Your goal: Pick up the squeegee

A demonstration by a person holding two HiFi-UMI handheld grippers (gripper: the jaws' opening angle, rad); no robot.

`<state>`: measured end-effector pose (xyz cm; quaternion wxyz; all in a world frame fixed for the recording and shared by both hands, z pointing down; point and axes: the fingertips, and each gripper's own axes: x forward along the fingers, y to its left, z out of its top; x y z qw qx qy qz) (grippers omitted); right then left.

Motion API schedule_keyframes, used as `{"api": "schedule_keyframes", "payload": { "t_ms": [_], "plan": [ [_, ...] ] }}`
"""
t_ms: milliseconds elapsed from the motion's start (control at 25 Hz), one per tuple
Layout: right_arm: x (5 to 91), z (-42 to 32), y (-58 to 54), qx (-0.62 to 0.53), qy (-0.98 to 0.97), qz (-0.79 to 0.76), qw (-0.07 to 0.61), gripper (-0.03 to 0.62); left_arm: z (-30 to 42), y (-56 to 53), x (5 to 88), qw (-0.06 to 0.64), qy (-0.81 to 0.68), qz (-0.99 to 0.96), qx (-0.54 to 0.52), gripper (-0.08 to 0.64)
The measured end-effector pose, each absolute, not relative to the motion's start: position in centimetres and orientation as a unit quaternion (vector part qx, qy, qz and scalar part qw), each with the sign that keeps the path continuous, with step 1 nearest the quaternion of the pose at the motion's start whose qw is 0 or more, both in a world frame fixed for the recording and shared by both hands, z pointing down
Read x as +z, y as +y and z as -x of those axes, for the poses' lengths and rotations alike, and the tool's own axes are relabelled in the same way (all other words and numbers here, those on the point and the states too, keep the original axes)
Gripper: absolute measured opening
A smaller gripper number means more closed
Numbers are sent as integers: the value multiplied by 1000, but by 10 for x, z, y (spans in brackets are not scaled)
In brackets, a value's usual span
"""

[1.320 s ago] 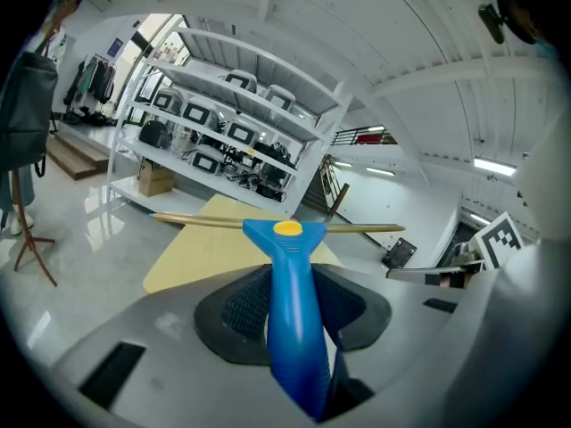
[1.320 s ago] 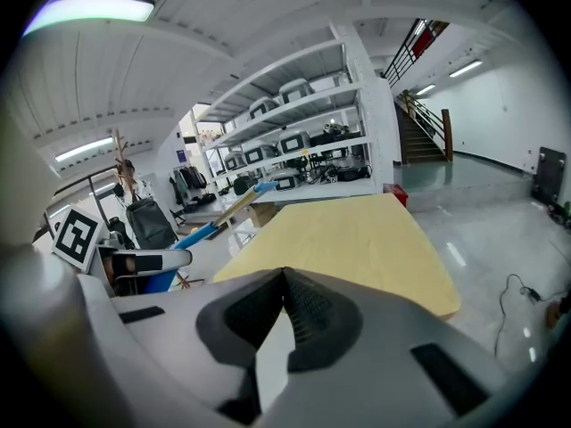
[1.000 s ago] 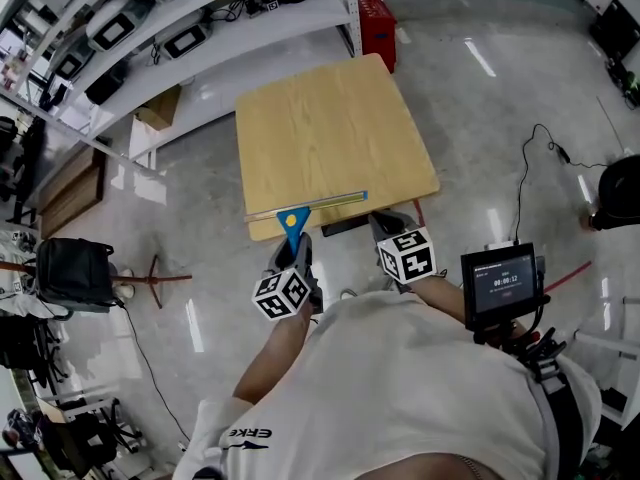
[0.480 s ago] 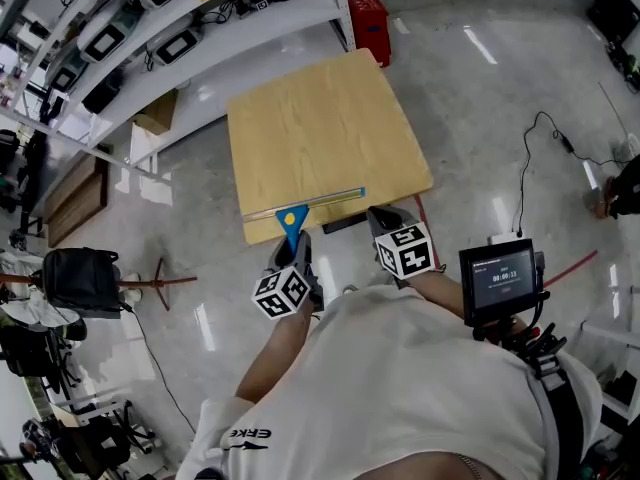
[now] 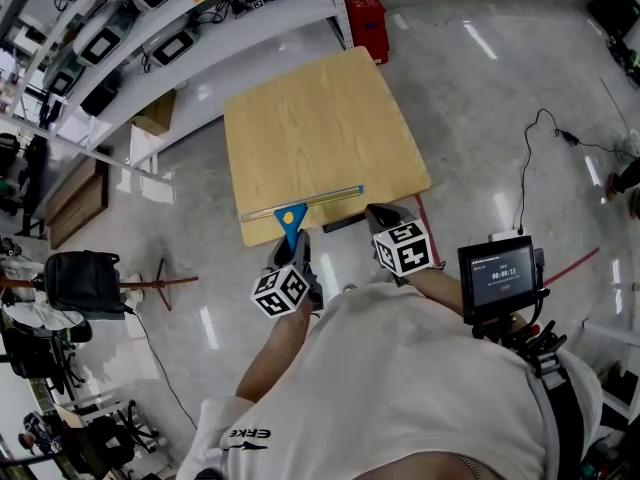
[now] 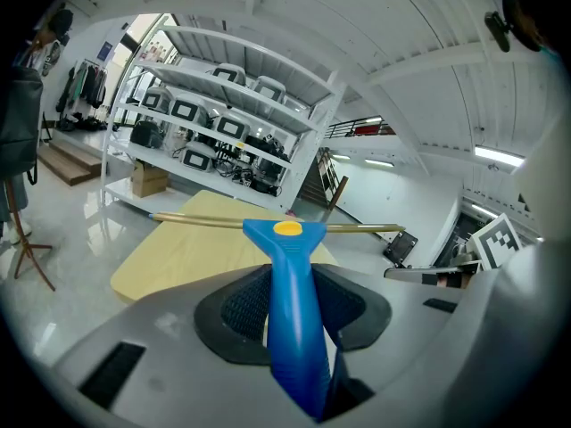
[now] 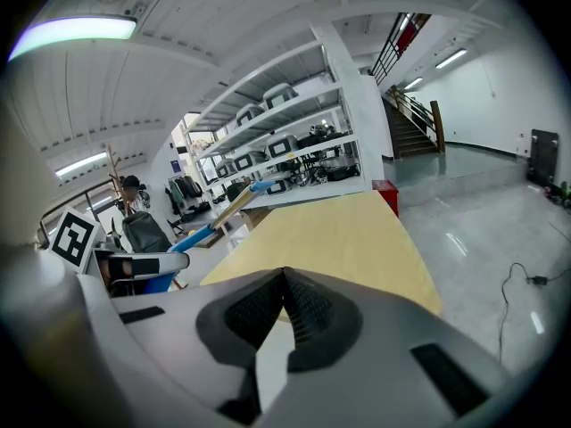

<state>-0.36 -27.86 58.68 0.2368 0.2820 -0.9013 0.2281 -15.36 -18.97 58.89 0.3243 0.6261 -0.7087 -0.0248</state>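
Squeegee (image 6: 293,303): blue handle, long thin blade; judged light, stiff, somewhat slick. It is clamped at the handle by the left gripper (image 5: 295,246), with the blade over the table's (image 5: 320,118) near edge. Right gripper (image 7: 284,283): jaws together, nothing held.

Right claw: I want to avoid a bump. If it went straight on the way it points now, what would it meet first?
Probably the wooden table top: the right claw points forward and down at its near part, with nothing in between. Exactly where it would land is unclear.
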Motion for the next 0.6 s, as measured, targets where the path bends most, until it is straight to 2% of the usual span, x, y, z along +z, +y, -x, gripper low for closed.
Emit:
{"api": "schedule_keyframes", "payload": {
  "t_ms": [600],
  "plan": [
    [599, -4, -275, 239, -900, -275, 239, 3, 146, -187, 596, 328, -711, -622, -17, 129]
  ]
}}
